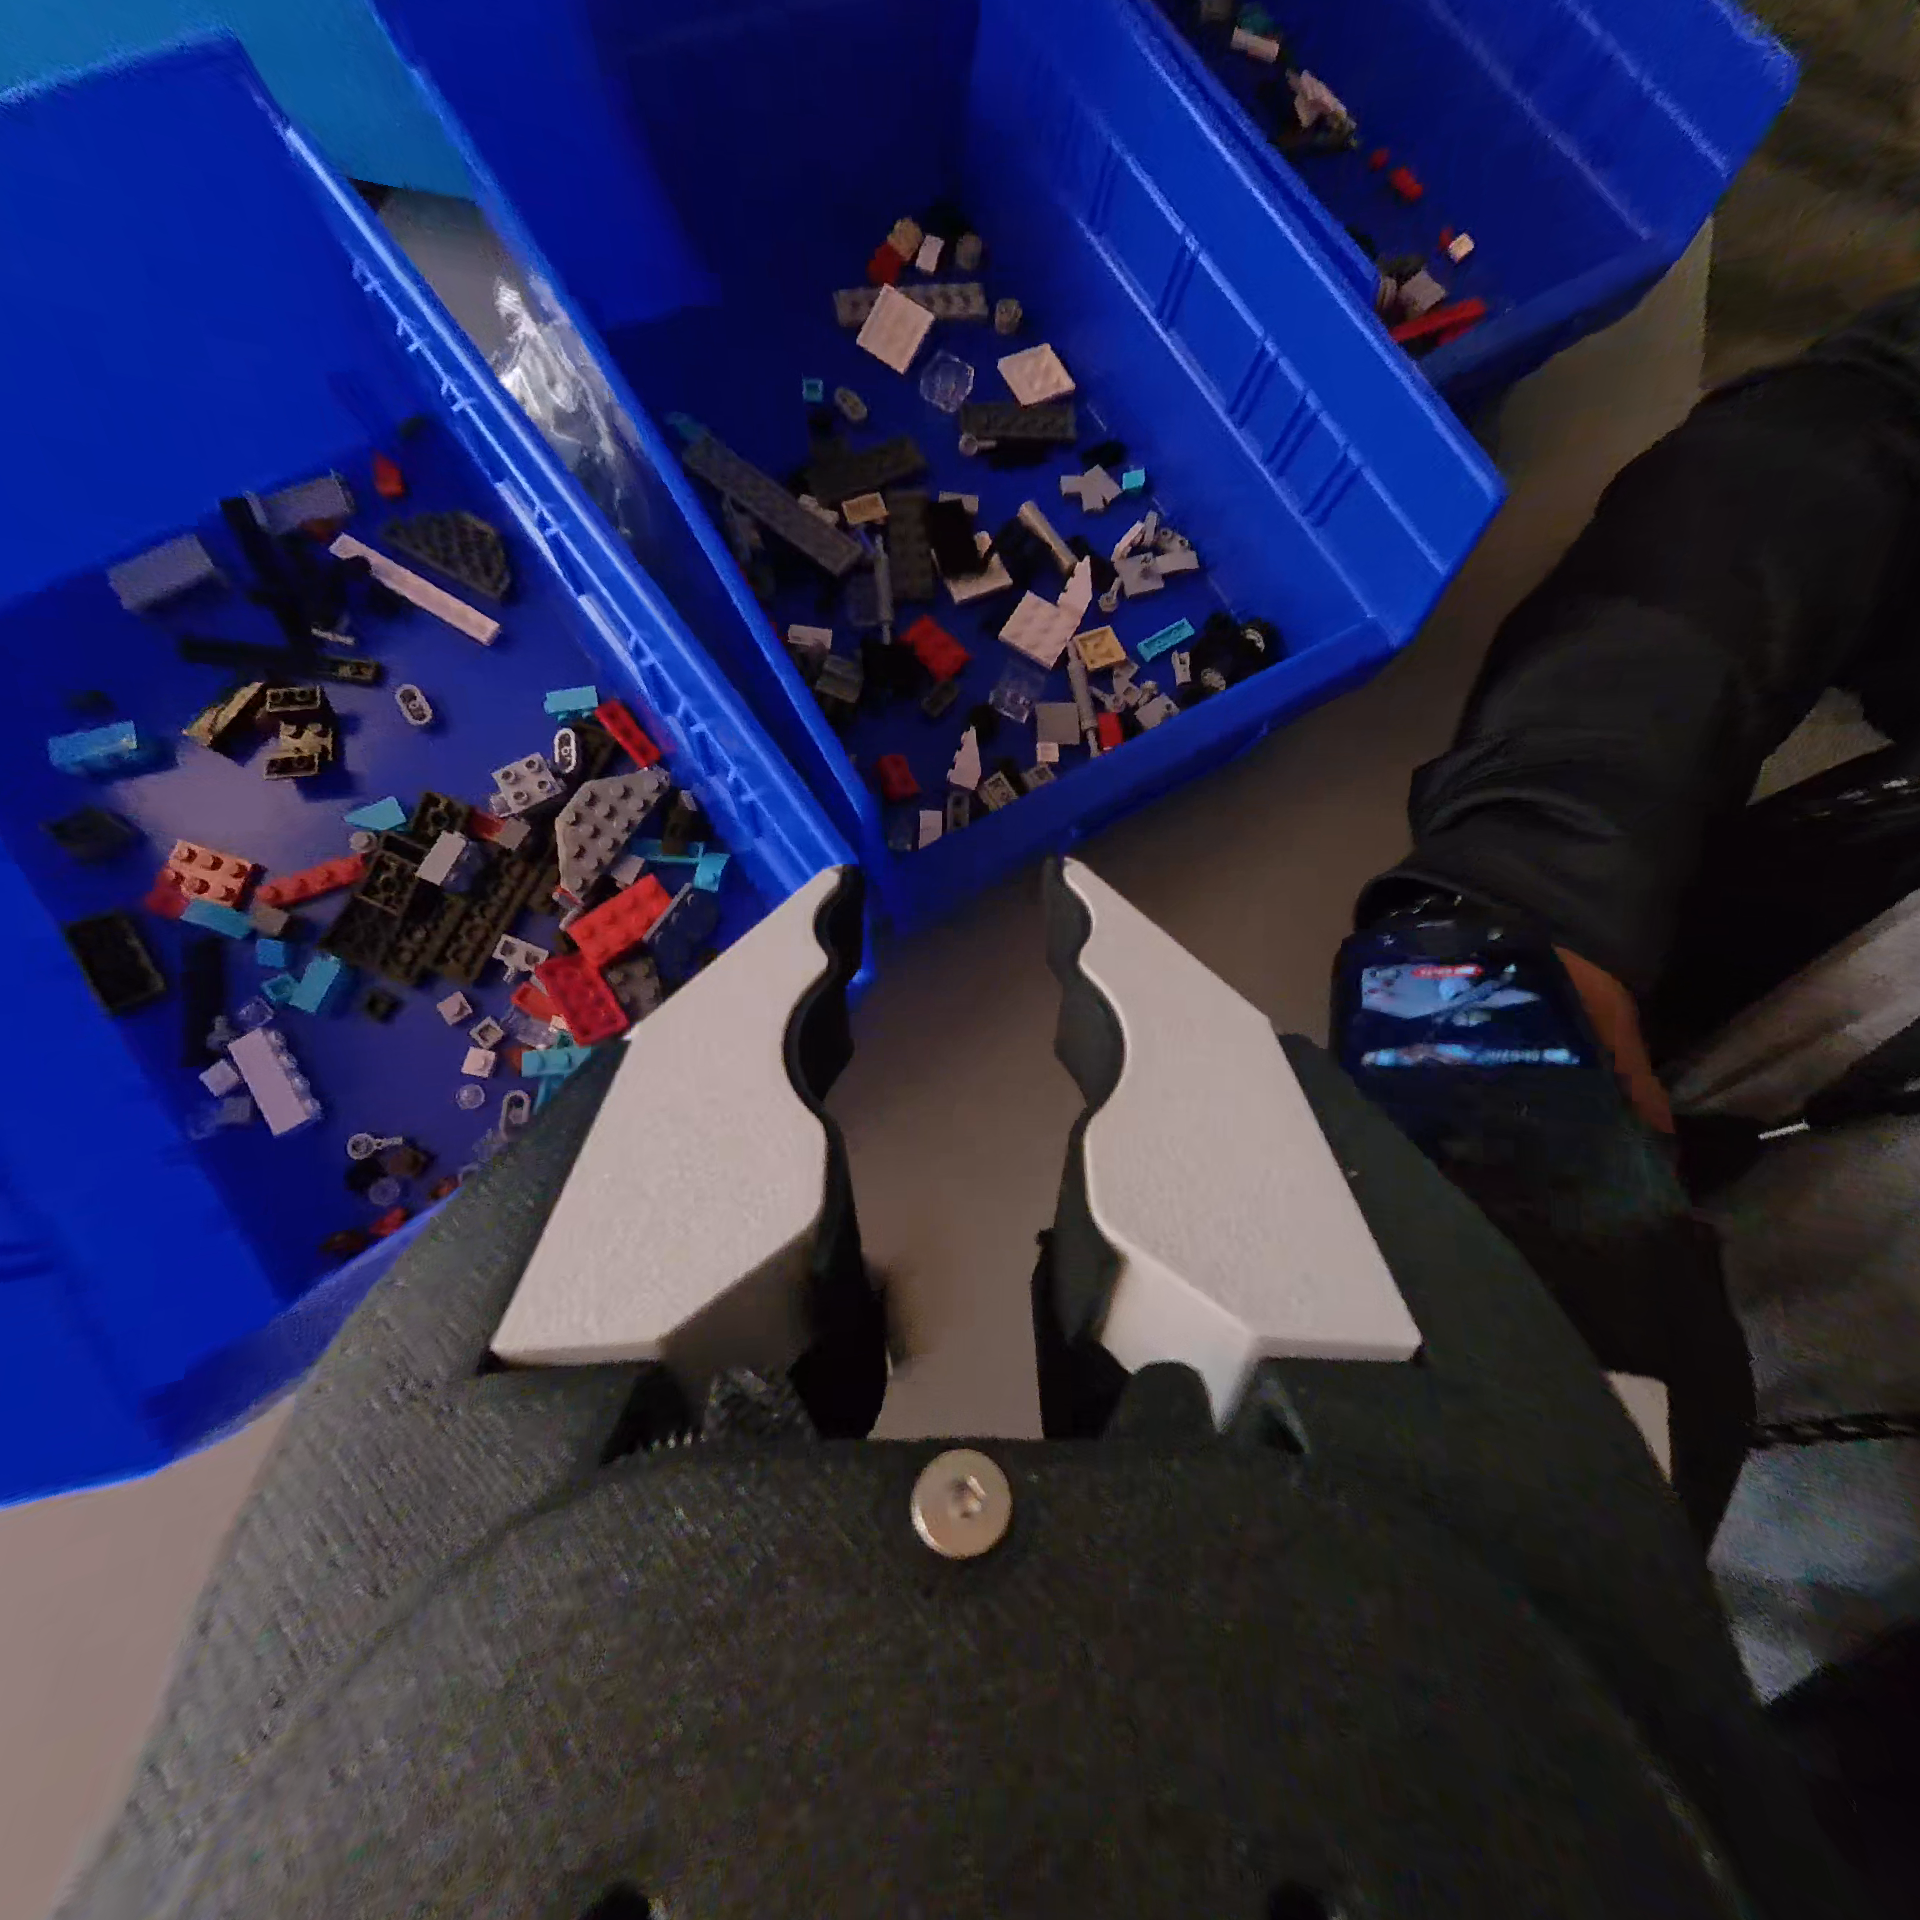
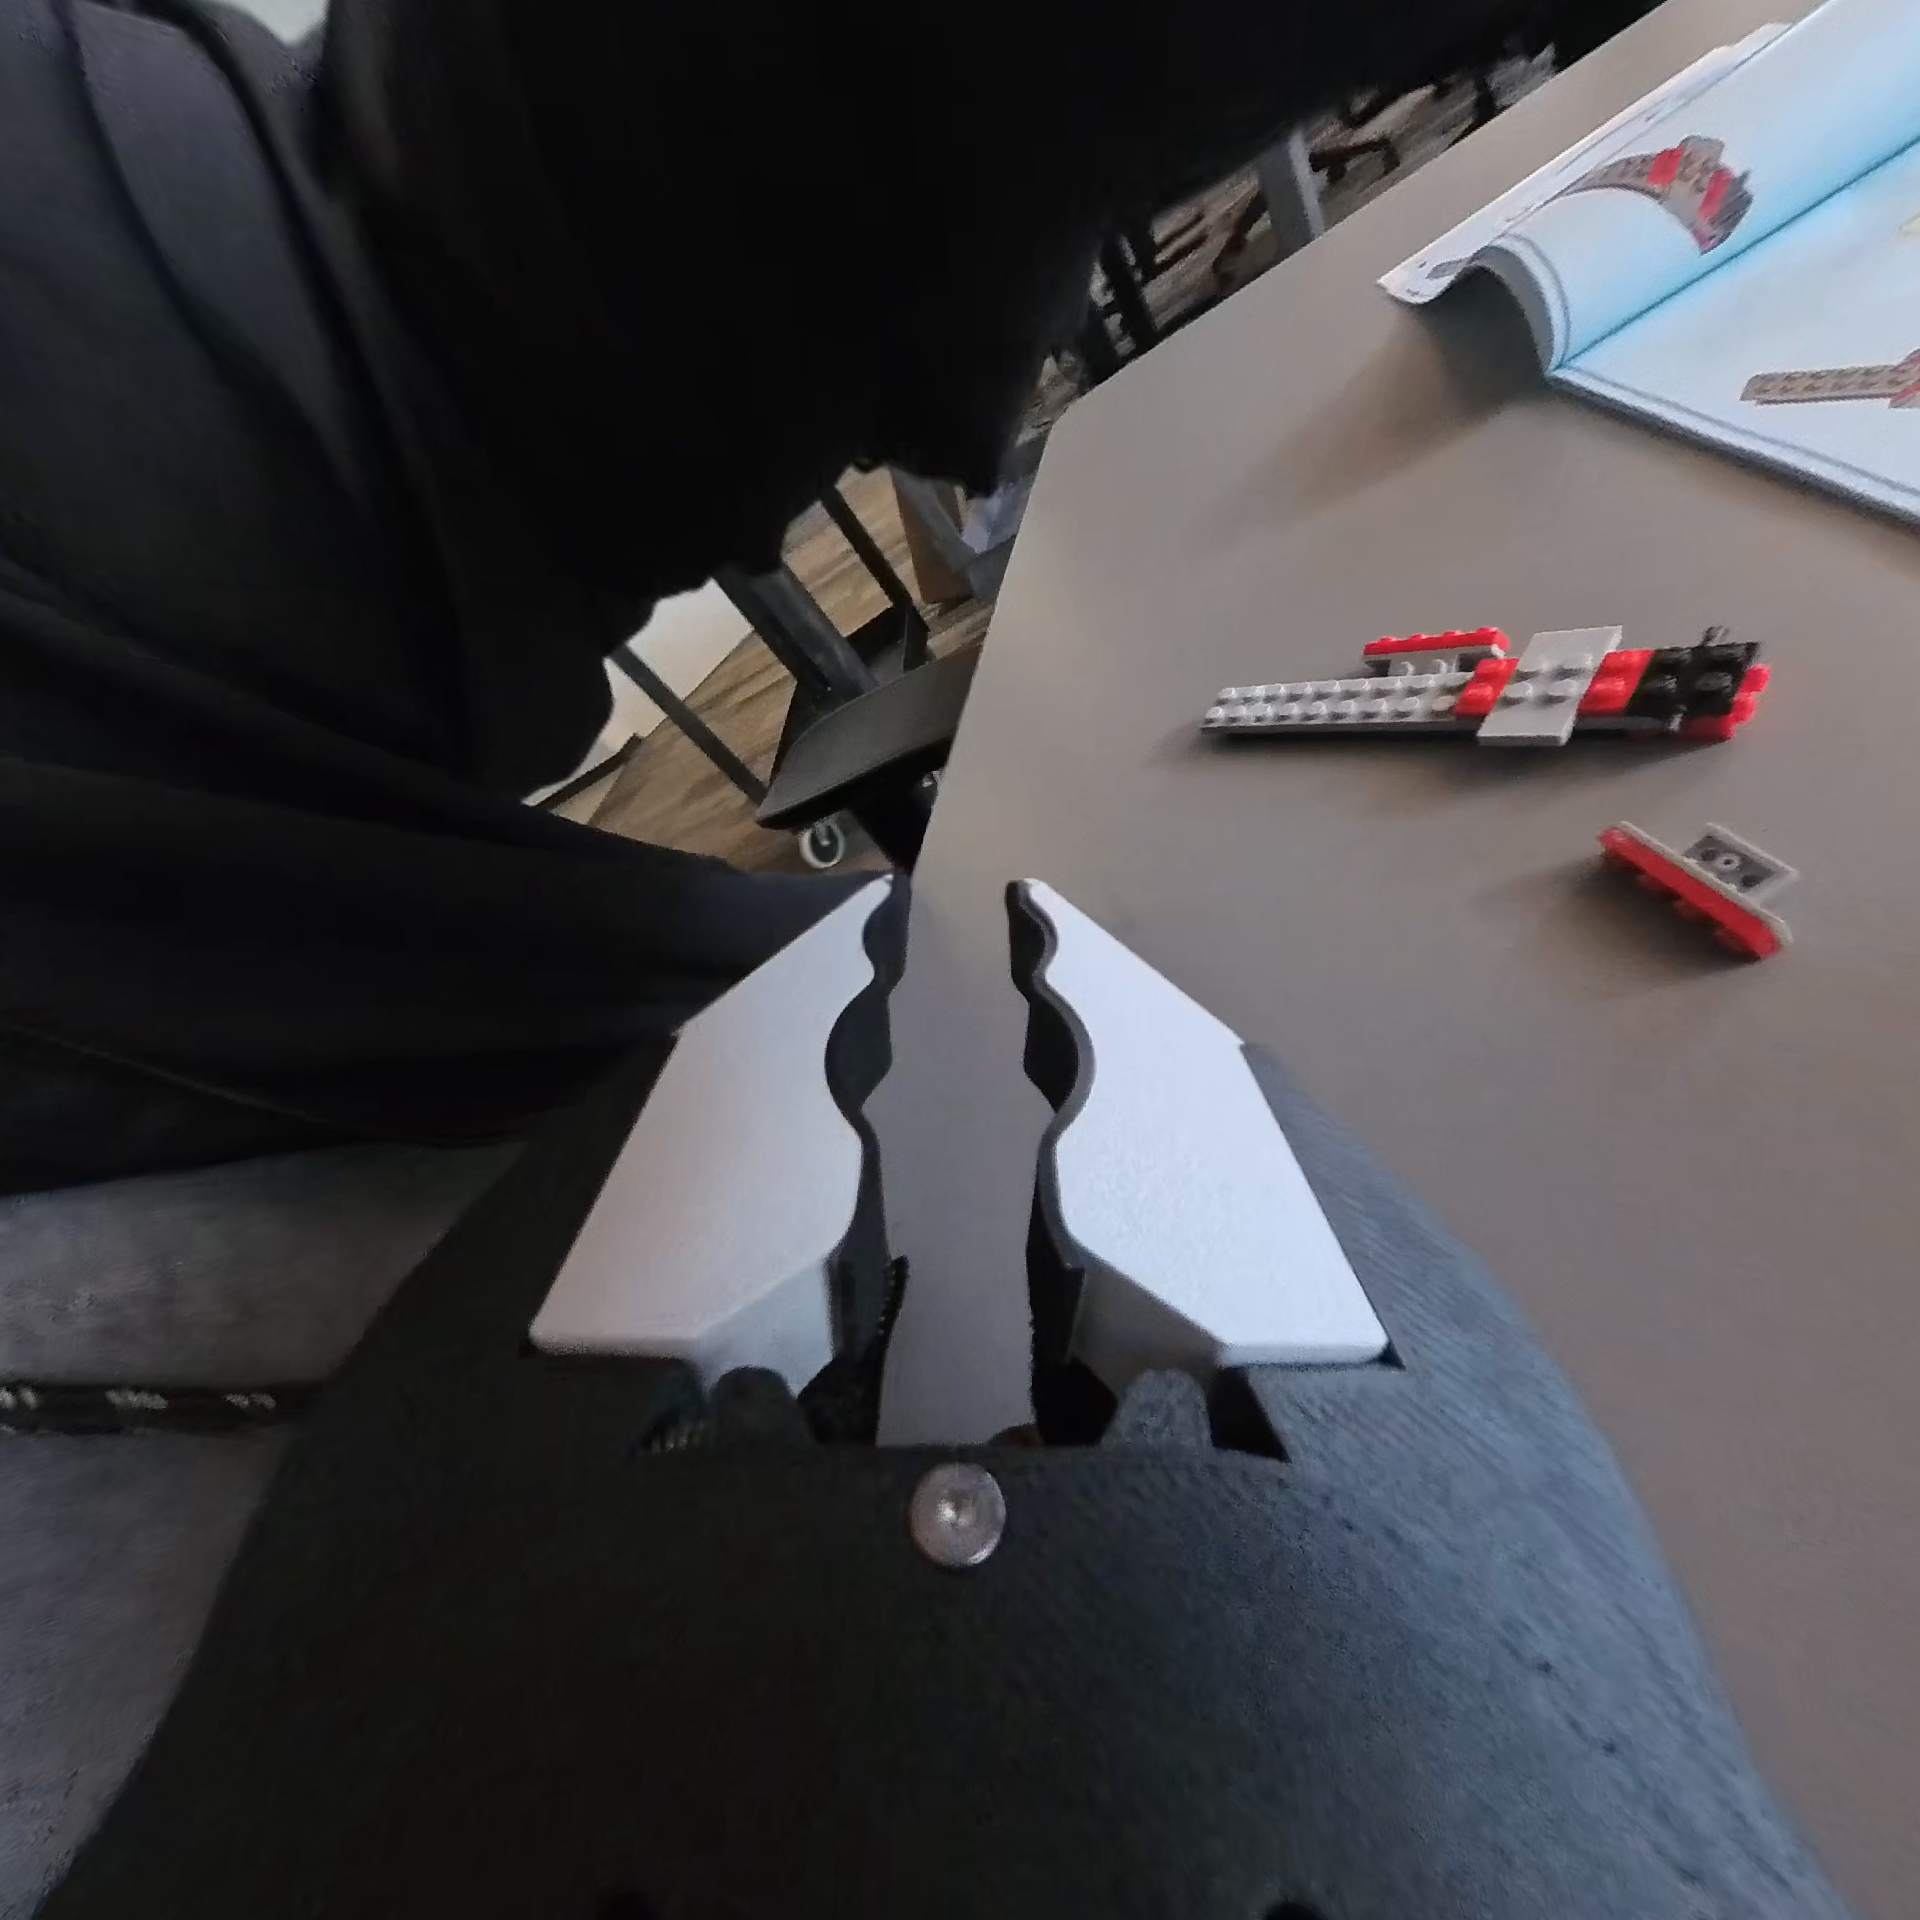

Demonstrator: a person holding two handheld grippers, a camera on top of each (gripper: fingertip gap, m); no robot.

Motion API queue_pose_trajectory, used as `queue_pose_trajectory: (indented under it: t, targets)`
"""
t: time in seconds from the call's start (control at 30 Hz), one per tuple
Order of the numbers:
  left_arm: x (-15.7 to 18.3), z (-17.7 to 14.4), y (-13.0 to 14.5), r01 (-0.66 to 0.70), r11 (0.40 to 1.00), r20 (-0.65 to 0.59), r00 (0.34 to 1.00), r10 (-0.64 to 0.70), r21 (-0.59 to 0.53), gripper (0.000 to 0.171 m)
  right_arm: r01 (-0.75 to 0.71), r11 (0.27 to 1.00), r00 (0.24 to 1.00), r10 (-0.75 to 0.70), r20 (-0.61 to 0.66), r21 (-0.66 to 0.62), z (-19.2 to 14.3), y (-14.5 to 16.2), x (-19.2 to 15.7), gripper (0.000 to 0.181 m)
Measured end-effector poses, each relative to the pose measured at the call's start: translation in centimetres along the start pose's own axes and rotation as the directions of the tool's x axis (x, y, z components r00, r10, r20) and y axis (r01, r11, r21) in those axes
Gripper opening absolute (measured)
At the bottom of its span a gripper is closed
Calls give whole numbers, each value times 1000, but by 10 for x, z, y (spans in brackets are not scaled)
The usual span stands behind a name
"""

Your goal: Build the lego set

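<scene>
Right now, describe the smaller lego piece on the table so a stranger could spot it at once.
Start at the open instruction booklet at the far side of the grey table. Nearer than it lies a long grey, red and black assembly; the small sub-assembly sits just past that, apart from it. It is a short red plate with one grey block on it, tilted rather than flat.

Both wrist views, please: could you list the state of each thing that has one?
left gripper: open, empty
right gripper: open, empty
middle bin: holds loose pieces
left bin: holds loose pieces
long assembly: partly built, flat on table
small red piece: lying apart
instruction booklet: open
</scene>
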State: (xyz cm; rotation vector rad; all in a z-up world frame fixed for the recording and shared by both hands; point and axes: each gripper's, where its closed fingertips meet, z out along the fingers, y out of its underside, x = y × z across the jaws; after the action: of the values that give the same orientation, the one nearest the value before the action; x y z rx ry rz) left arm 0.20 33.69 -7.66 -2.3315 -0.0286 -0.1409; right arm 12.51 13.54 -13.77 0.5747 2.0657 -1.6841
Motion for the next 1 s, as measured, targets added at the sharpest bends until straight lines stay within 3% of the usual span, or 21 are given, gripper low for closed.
queue_pose_trajectory:
  t: [0.13,0.3,0.37,0.43,0.5,0.8,1.0]
  targets:
    - [1,-14,18,57,997,26,998,-59,49,35,58,998,993,-55,-101,23,-17,3,3,24]
    - [4,-41,47,144,984,45,988,-149,110,34,187,982,896,-186,-402,-38,-64,18,19,25]
    - [3,-48,57,166,979,54,983,-173,120,34,218,958,843,-281,-459,-186,-78,35,23,25]
    - [4,-50,61,187,973,47,980,-194,134,34,221,878,756,-429,-495,-424,-100,57,32,28]
    - [6,-50,64,196,971,39,978,-203,138,34,197,809,682,-519,-515,-554,-124,61,34,32]
    - [11,-52,63,194,972,19,980,-198,130,34,50,858,518,-461,-721,-512,-213,20,5,33]
    - [20,-47,52,155,981,-8,988,-155,114,34,-54,859,538,-404,-740,-508,-253,40,16,31]
